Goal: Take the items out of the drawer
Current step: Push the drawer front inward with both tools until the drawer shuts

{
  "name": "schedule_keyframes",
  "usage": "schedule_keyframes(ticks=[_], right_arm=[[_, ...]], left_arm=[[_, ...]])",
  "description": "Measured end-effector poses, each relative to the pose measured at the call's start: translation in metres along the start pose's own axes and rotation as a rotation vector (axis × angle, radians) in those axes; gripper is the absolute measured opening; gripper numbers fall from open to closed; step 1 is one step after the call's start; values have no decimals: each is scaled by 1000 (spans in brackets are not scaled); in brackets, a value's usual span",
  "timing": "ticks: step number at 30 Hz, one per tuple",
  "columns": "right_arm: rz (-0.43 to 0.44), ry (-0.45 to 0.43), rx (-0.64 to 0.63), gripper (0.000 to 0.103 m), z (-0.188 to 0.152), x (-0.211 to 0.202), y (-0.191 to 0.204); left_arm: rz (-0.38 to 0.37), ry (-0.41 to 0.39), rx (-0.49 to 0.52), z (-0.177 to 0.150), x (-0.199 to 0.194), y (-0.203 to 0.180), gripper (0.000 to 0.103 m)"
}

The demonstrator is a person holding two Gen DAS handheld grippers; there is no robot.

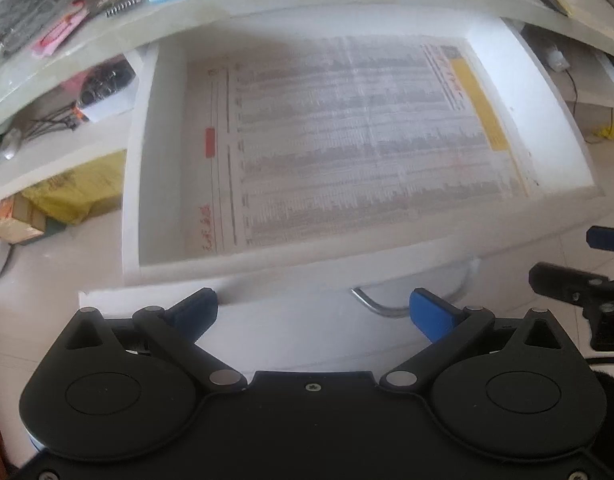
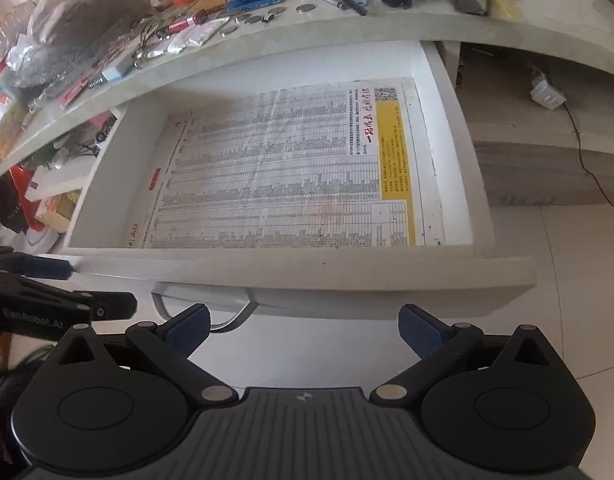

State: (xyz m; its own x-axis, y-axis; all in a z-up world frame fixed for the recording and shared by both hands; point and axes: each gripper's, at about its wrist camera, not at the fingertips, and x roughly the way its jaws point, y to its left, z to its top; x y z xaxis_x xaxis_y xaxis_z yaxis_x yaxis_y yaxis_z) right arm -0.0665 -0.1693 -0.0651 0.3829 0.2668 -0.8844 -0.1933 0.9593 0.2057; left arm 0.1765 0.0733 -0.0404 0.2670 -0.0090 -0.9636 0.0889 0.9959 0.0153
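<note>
Your left gripper and right gripper both gape wide, holding nothing, low in frame before the handle. Mid-frame, the pulled-out drawer contains only a newspaper; clutter covers the desktop above.

Your way into the drawer is open from above: its whole floor is covered only by a flat newspaper, with nothing standing on it. The desktop edge overhangs the far part of the drawer, so headroom is low there. The drawer's front wall rises between you and the floor, and the metal handle juts toward you just below it. Your left gripper and right gripper both sit spread wide and empty, near the front. The desktop clutter leaves little bare surface above.
</note>
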Motion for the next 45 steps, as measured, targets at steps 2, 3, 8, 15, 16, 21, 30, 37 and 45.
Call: schedule_keyframes(ticks=[2, 3, 8, 15, 16, 21, 30, 37, 45], right_arm=[[-11, 6, -2, 103, 0, 5, -1], [-16, 6, 1, 103, 0, 7, -1], [-16, 4, 39, 103, 0, 16, -6], [9, -27, 80, 101, 2, 20, -10], [11, -38, 80, 101, 3, 18, -10], [9, -50, 57, 101, 3, 18, -8], [-6, -152, 24, 100, 15, 23, -3], [-61, -247, -68, 100, 27, 34, 3], [-84, -326, -130, 103, 44, 56, 7]], left_arm=[[-10, 5, -1, 0, 0, 1, 103], [-21, 14, -1, 0, -2, 2, 103], [-45, 38, 42, -7, -7, 0, 103], [-60, 55, -59, -1, 17, 8, 103], [-63, 53, -75, 0, 20, 9, 103], [-142, 69, -174, 8, 35, 17, 102], [-82, -16, -195, 2, 45, 4, 102], [-51, -100, -190, -2, 49, 0, 102], [-7, -138, -172, -11, 53, -7, 102]])
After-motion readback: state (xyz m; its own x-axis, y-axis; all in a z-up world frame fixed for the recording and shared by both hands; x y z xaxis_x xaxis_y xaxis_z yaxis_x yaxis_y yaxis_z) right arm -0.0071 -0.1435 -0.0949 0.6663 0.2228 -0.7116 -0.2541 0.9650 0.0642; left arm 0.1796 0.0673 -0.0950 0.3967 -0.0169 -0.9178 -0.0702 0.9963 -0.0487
